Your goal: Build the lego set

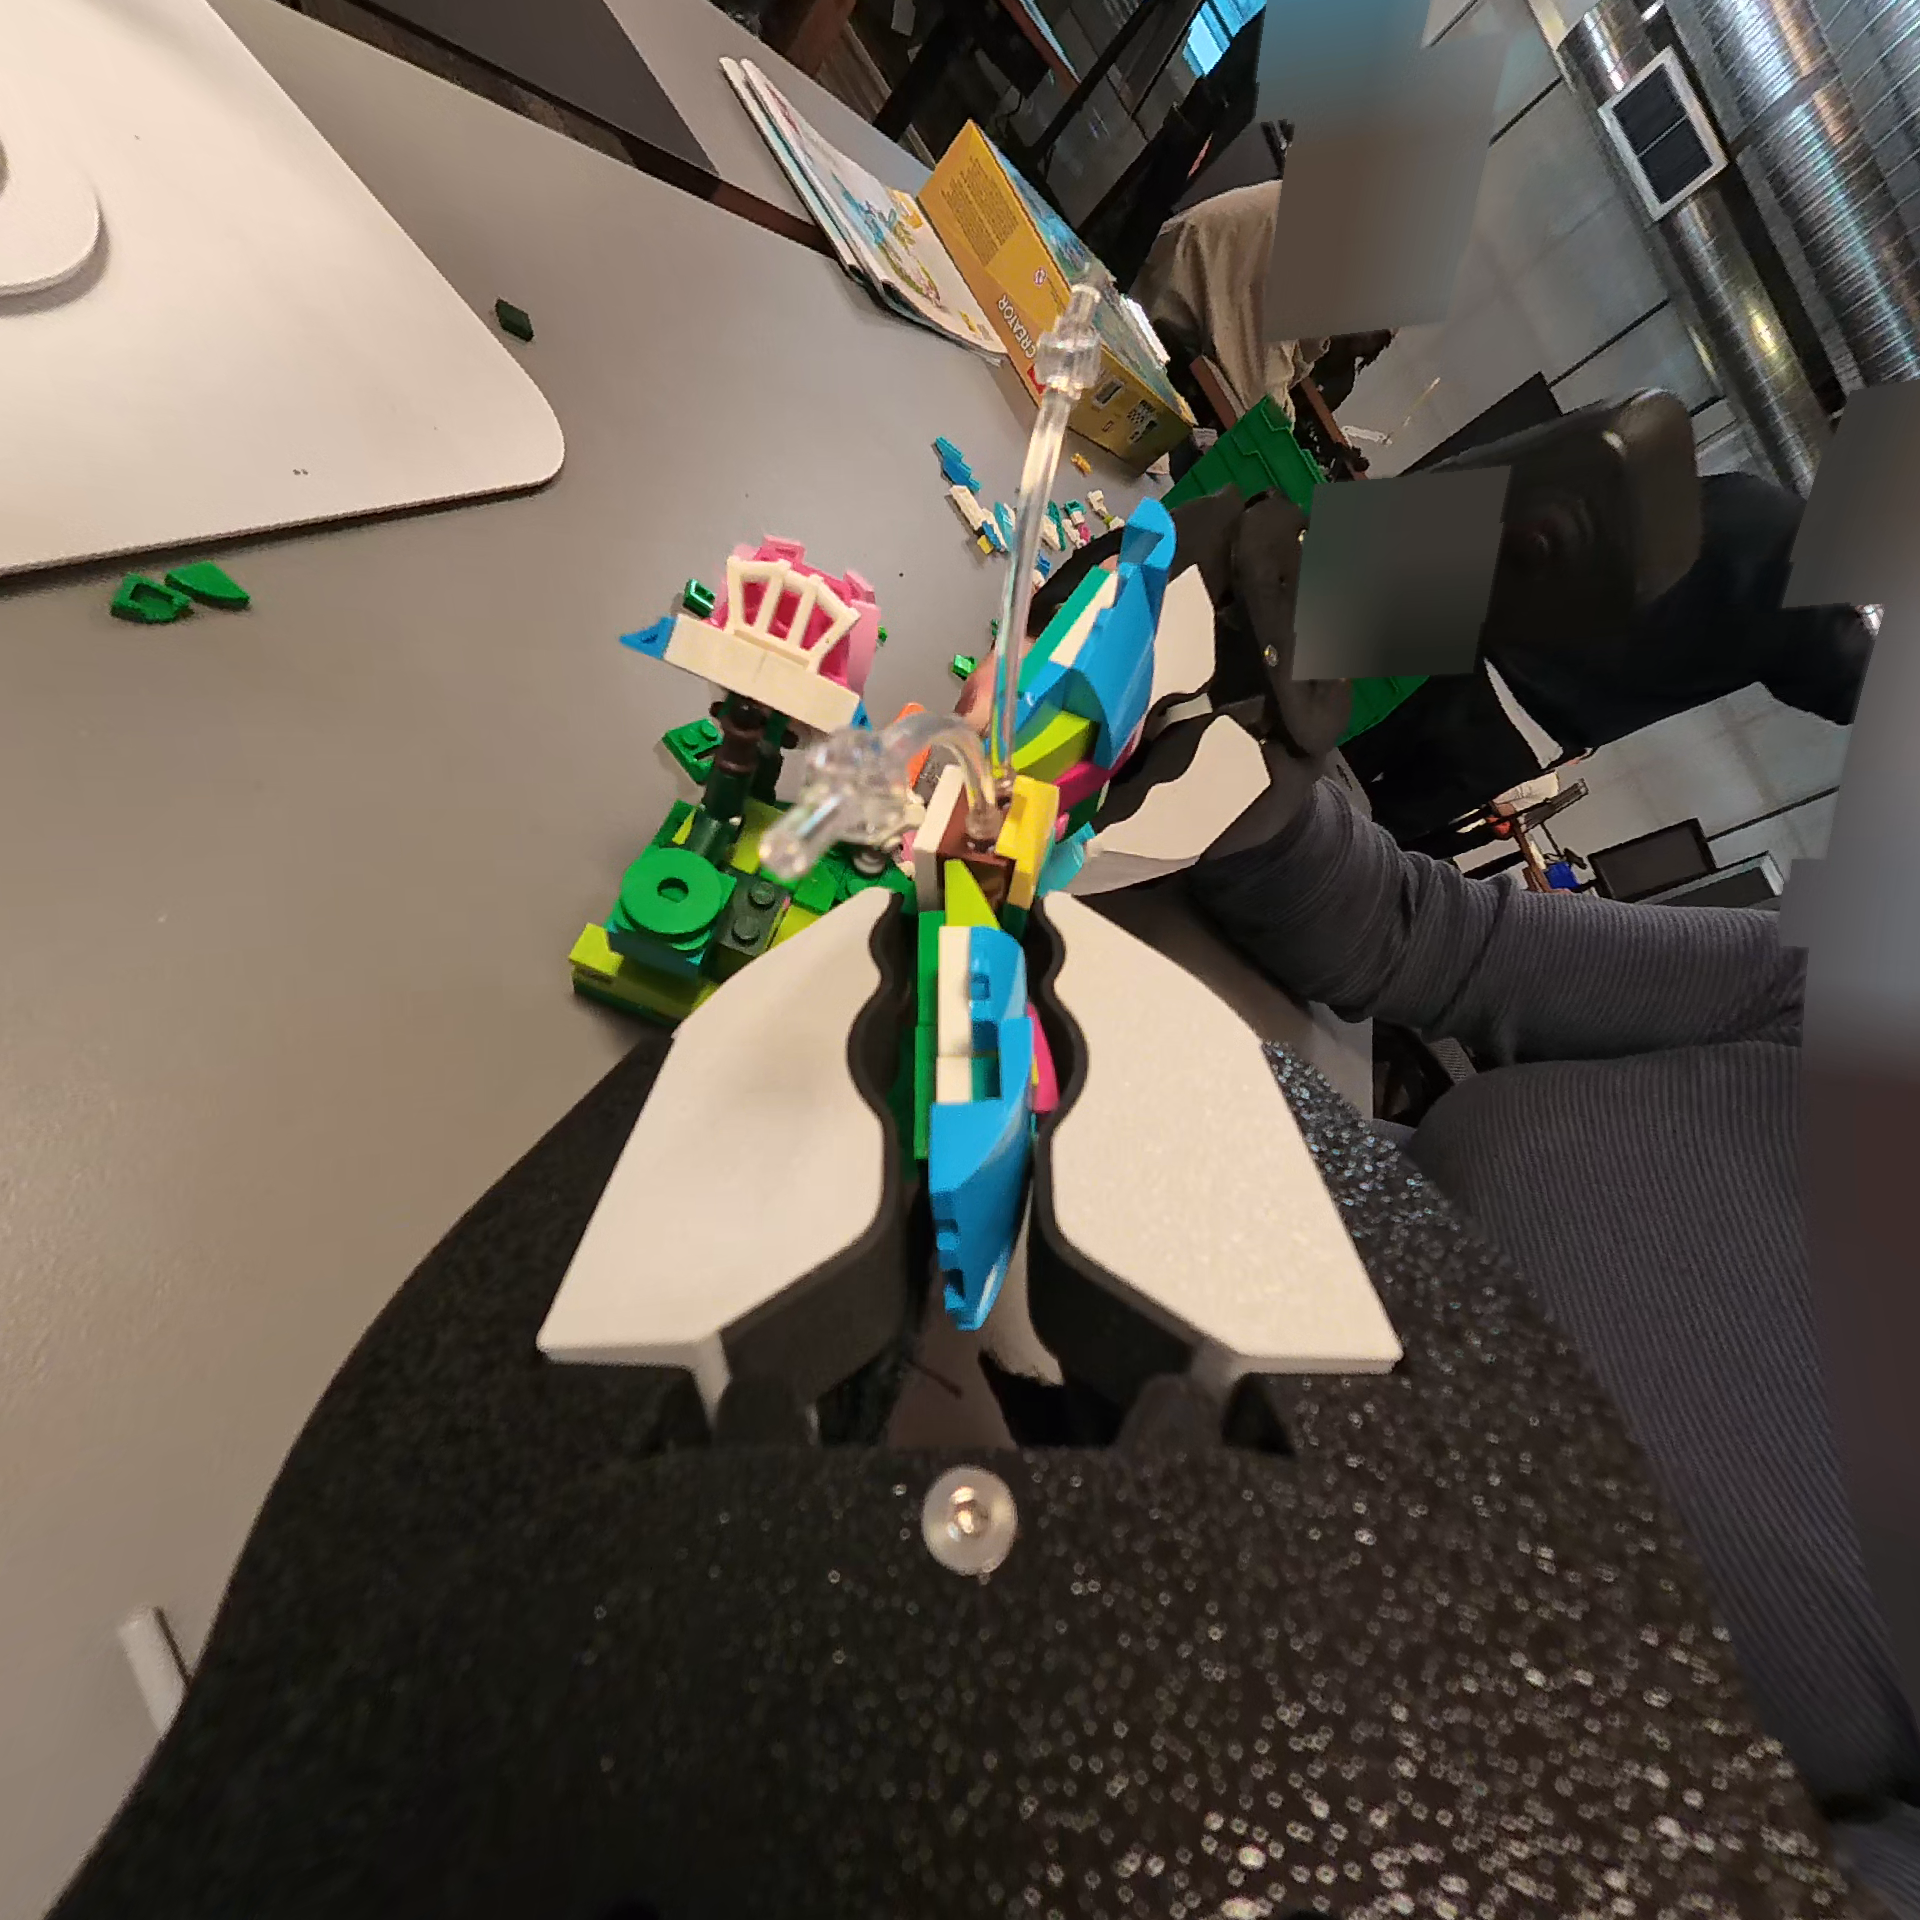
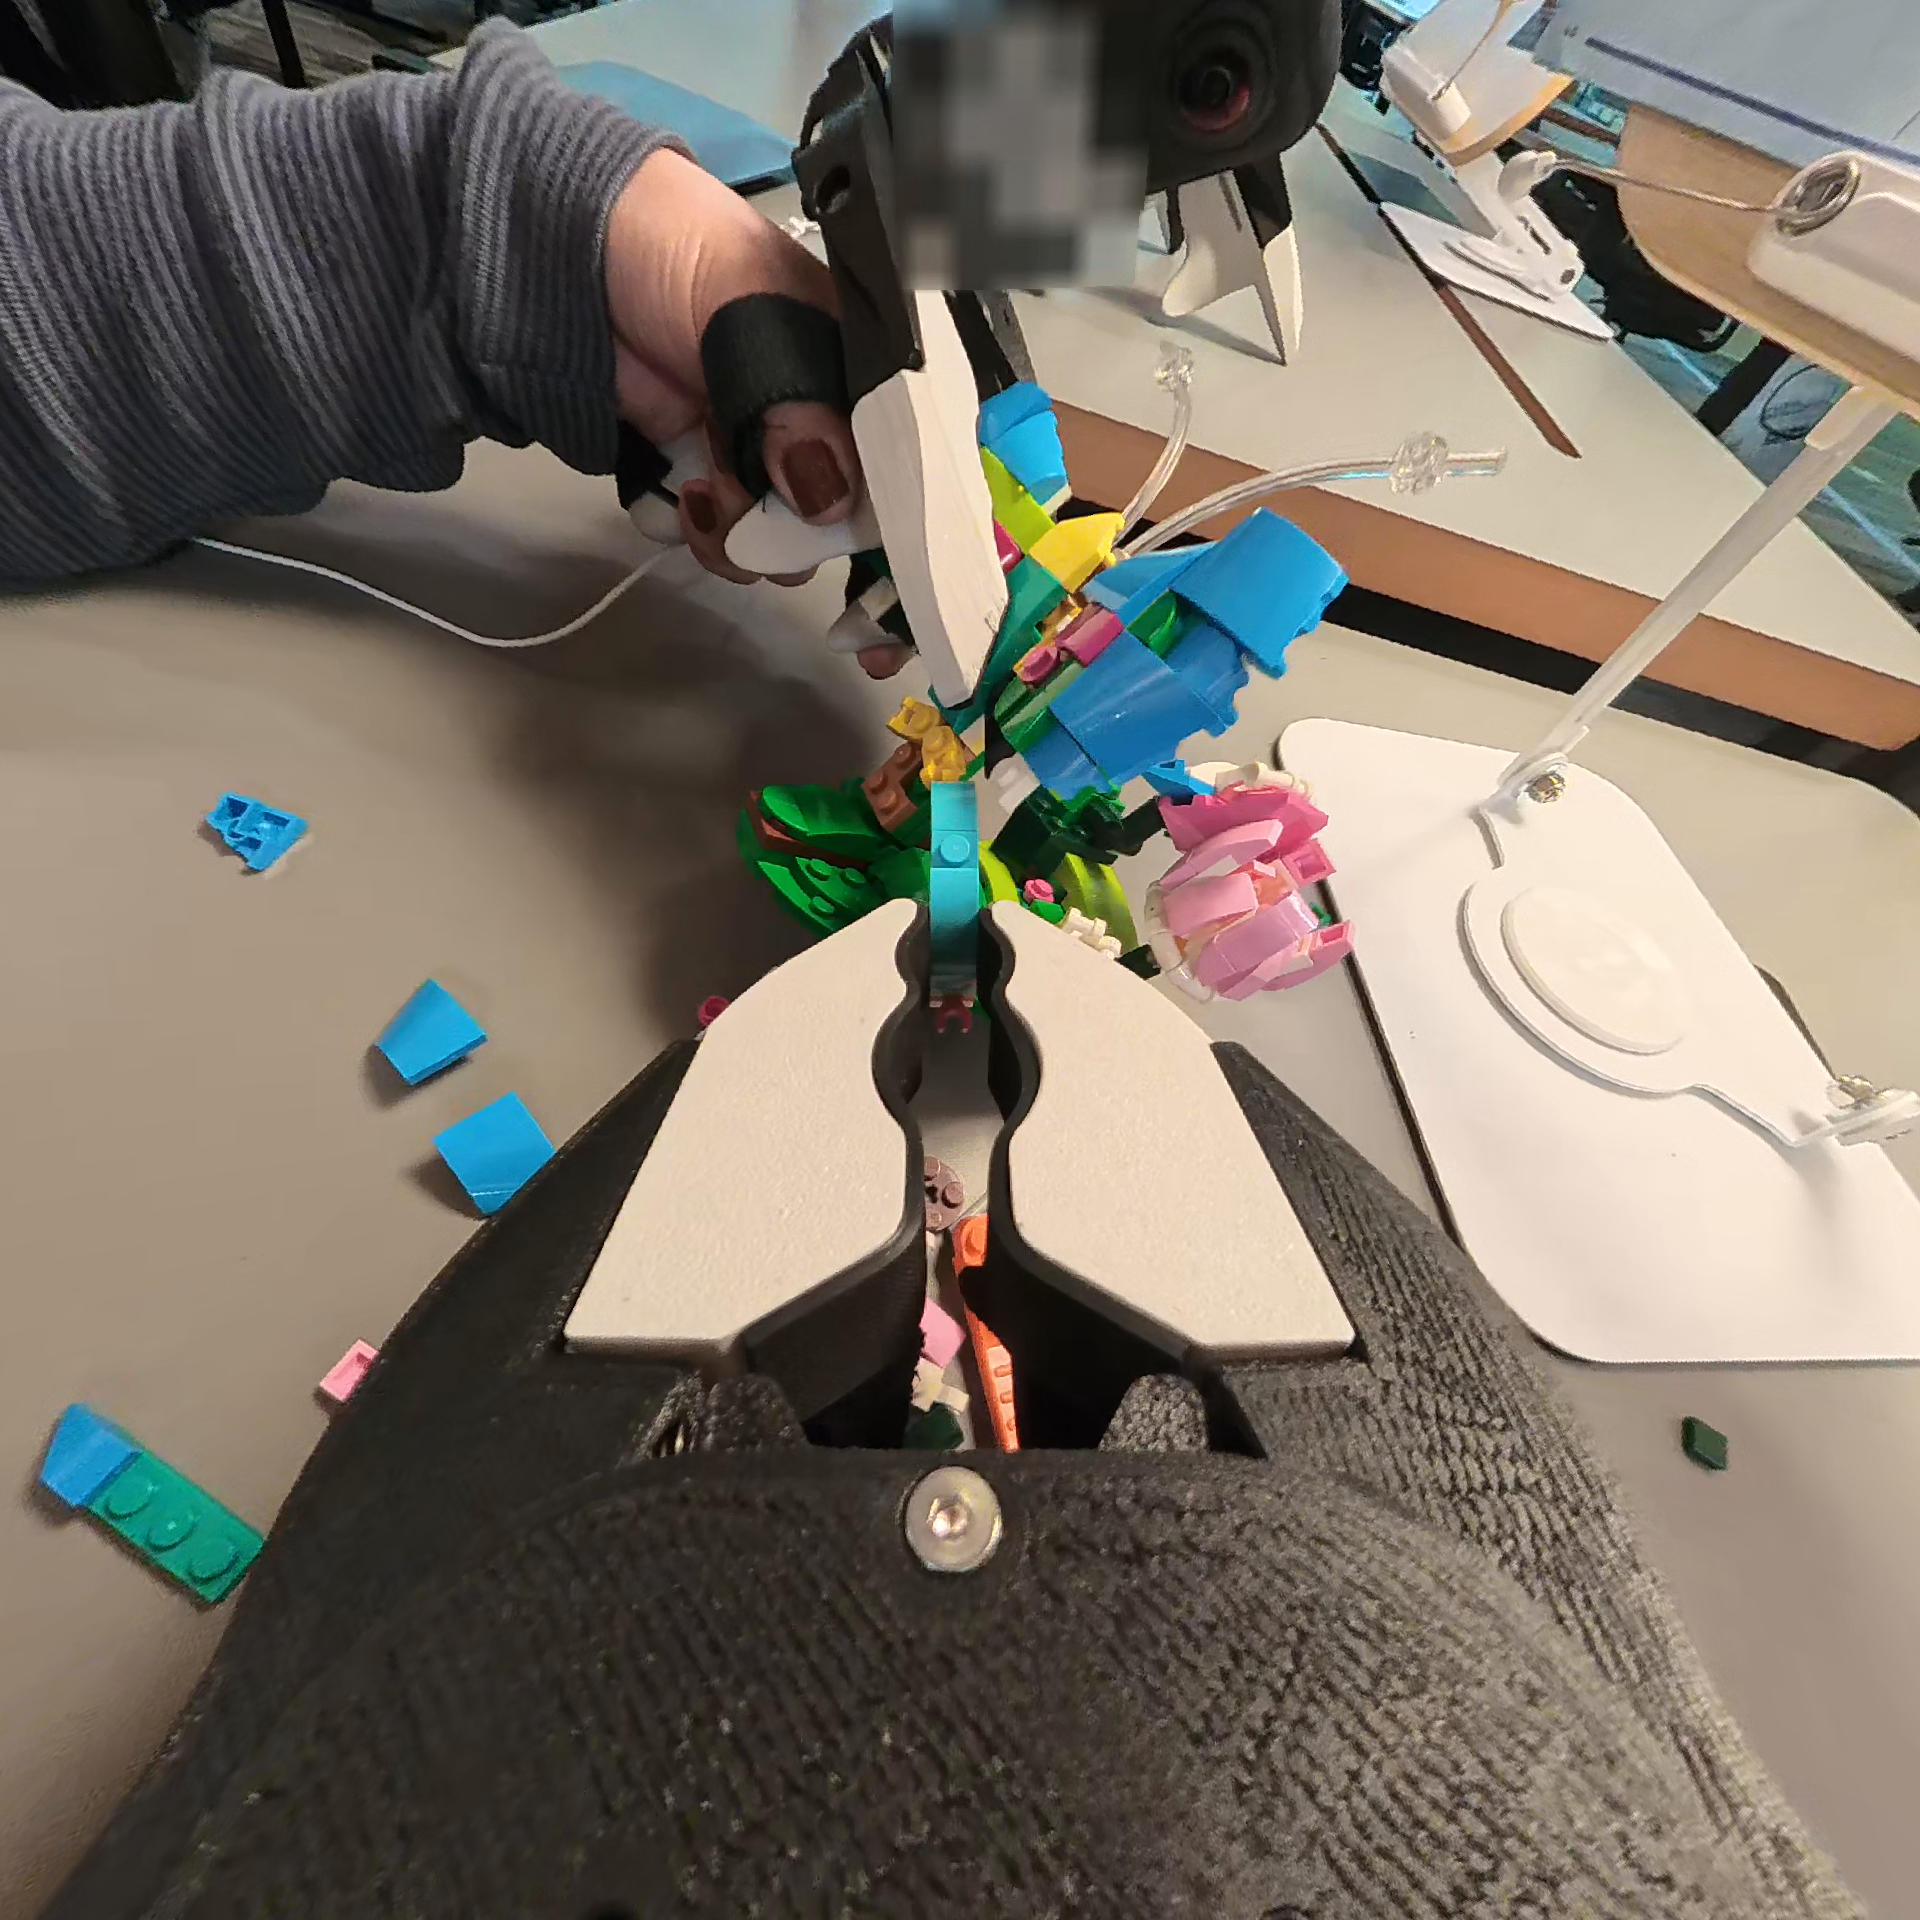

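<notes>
blue winged model [image 1: 977, 1091] | clamped, raised | flower build [image 1: 727, 831] | tabletop

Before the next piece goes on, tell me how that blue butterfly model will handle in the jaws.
The blue butterfly model is many small bricks clipped together, so it will probably shed parts if squeezed hard. Its clear antennae are thin and curved, likely bendy and easy to knock off. The left gripper grips it by one wing, so it may pivot.

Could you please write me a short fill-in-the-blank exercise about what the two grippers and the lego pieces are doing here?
1. The left gripper is shut on a multicoloured lego ____.
2. The right gripper pinches a narrow ____-coloured plate.
3. The pink lego flower rests beside a ____ stand base.

Missing words: butterfly; teal; white
</notes>
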Motion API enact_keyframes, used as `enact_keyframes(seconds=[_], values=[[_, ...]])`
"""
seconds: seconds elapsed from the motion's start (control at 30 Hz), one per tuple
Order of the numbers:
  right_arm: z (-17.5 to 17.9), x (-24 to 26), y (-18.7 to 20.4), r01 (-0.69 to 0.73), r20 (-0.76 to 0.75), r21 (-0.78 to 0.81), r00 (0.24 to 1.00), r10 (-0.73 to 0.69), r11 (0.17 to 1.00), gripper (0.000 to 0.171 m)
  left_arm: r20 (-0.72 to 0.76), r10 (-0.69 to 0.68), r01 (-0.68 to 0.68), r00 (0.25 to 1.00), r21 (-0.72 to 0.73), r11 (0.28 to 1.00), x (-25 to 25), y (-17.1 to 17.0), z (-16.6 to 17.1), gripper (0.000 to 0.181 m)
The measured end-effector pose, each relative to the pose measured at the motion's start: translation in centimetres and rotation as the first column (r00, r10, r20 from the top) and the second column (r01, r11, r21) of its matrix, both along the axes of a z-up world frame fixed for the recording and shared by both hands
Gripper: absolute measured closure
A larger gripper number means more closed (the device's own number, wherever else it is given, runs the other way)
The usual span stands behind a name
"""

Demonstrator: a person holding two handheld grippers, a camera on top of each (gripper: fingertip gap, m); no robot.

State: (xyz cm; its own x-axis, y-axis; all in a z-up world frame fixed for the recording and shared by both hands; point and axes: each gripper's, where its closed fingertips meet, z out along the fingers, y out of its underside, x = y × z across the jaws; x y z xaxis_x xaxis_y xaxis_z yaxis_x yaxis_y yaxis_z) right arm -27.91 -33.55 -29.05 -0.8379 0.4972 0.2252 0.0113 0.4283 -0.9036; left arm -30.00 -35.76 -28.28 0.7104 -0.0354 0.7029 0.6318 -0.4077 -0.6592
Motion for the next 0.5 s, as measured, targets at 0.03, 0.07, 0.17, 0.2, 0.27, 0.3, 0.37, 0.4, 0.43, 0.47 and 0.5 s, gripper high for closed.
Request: enact_keyframes(seconds=[0.03,0.07,0.17,0.2,0.27,0.3,0.37,0.4,0.43,0.47,0.5], values=[[0.0,0.0,0.0,0.0,0.006,-0.005,1.0,0.0,1.0,0.165,0.001,0.0,0.0,1.0,0.001,1.0,-0.01,0.01,0.0,0.159],[-0.01,-0.01,0.01,0.0,0.01,-0.01,1.0,0.0,1.0,0.165,0.002,0.001,-0.001,1.0,0.002,1.0,-0.02,0.01,0.01,0.159],[-0.02,-0.03,0.0,0.002,0.029,-0.025,1.0,-0.001,1.0,0.165,0.002,0.001,-0.001,1.0,0.005,1.0,-0.03,0.03,0.01,0.159],[-0.02,-0.03,0.01,0.003,0.036,-0.03,0.999,-0.002,1.0,0.165,0.002,0.002,-0.002,1.0,0.006,1.0,-0.05,0.03,0.02,0.159],[-0.03,-0.03,0.02,0.003,0.047,-0.037,0.999,-0.001,0.999,0.165,0.001,0.001,-0.001,1.0,0.008,1.0,-0.05,0.04,0.01,0.159],[-0.04,-0.03,0.02,0.003,0.053,-0.041,0.999,-0.001,0.999,0.165,-0.001,0.0,0.0,1.0,0.008,1.0,-0.05,0.05,0.01,0.159],[-0.07,-0.05,0.04,0.005,0.069,-0.049,0.998,-0.001,0.999,0.165,-0.004,0.002,-0.002,1.0,0.007,1.0,-0.07,0.06,0.0,0.159],[-0.09,-0.04,0.04,0.005,0.078,-0.055,0.997,-0.001,0.998,0.165,-0.007,0.001,-0.001,1.0,0.007,1.0,-0.07,0.06,-0.01,0.159],[-0.09,-0.03,0.04,0.006,0.089,-0.062,0.996,0.0,0.998,0.165,-0.009,0.001,-0.001,1.0,0.007,1.0,-0.07,0.05,-0.02,0.159],[-0.11,-0.02,0.04,0.007,0.103,-0.07,0.995,0.001,0.998,0.165,-0.01,0.001,-0.001,1.0,0.007,1.0,-0.07,0.06,-0.03,0.159],[-0.13,-0.02,0.05,0.007,0.117,-0.079,0.993,0.002,0.997,0.165,-0.011,0.001,-0.001,1.0,0.007,1.0,-0.06,0.08,-0.03,0.159]])
